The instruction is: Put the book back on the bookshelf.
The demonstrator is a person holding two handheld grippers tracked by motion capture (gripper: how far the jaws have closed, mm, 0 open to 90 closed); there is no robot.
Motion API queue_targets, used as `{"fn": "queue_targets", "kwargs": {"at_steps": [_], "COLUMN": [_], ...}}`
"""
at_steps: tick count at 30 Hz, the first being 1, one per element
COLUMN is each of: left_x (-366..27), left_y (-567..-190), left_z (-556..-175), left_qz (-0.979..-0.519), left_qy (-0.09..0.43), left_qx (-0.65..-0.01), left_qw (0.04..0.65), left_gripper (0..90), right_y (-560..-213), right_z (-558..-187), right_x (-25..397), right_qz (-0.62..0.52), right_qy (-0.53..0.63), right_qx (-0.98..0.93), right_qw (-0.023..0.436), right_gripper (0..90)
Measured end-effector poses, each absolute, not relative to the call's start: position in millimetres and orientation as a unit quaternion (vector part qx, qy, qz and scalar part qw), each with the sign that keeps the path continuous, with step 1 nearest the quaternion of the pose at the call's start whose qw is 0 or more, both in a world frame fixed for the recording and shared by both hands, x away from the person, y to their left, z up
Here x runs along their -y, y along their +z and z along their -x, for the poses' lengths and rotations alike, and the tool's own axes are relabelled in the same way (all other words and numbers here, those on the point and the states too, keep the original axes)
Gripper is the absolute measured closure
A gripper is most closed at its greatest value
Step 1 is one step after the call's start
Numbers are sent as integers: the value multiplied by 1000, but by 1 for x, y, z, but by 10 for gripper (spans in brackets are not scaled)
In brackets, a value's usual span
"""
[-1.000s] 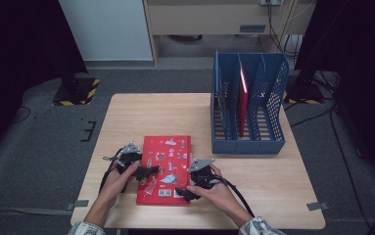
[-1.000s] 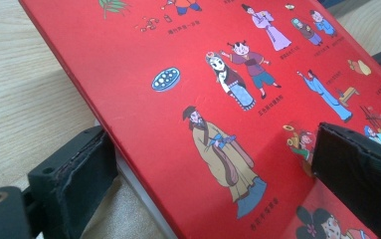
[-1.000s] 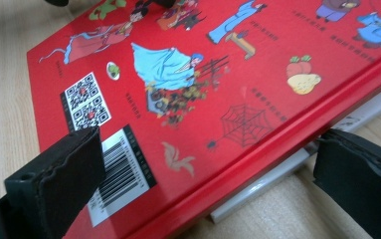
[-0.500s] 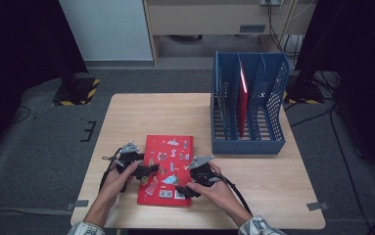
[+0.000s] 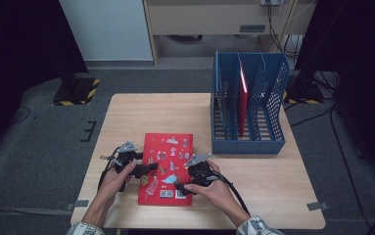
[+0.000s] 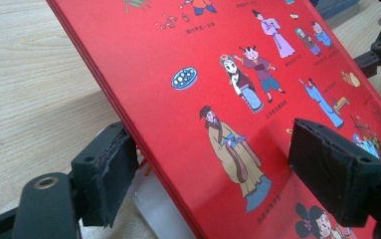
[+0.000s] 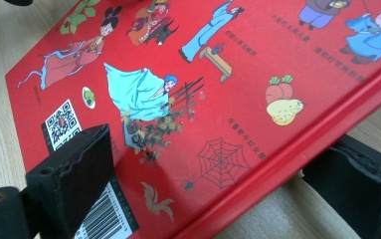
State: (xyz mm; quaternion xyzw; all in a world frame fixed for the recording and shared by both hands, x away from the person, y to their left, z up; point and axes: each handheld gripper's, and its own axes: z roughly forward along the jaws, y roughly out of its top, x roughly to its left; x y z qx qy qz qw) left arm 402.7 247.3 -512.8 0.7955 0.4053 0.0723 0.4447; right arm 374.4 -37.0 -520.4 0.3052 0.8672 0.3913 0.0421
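Both grippers straddle opposite edges of a flat red picture book (image 5: 168, 166) with cartoon figures, lying near the front of the light wooden table (image 5: 141, 112). Left gripper (image 5: 148, 169) and right gripper (image 5: 179, 188) each have one jaw above the cover, one below, jaws spread wide. A blue slotted file rack (image 5: 248, 110) stands well apart.

Both forearms come in from the bottom, angled inward, sleeves at the wrists. Left hand (image 5: 118, 174) wraps the left claw (image 5: 148, 168), pointing right; its jaws gape wide, one pad low, other high. Right hand (image 5: 213, 188) wraps the right claw (image 5: 177, 186), pointing left; jaws likewise apart, not clamped.
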Motion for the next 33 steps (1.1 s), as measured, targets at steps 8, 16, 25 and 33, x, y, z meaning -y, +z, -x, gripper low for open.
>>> {"fn": "queue_targets", "kwargs": {"at_steps": [8, 16, 25, 33], "left_x": [-245, -243, -245, -248], "left_y": [-507, -505, -501, -496], "left_z": [-401, -400, -399, -398], "left_qz": [-796, -799, -795, -789], "left_qy": [64, 61, 60, 61], "left_qx": [-393, -389, -388, -389], "left_qw": [455, 455, 462, 472], "left_gripper": [200, 192, 254, 304], "right_y": [-514, -512, -509, -503], "right_z": [-375, -376, -376, -375], "right_x": [37, 37, 37, 37], "right_qz": [-311, -314, -327, -326], "right_qy": [399, 399, 393, 389], "right_qx": [-861, -859, -857, -858], "right_qw": [55, 60, 68, 81], "right_gripper": [90, 96, 96, 125]}}
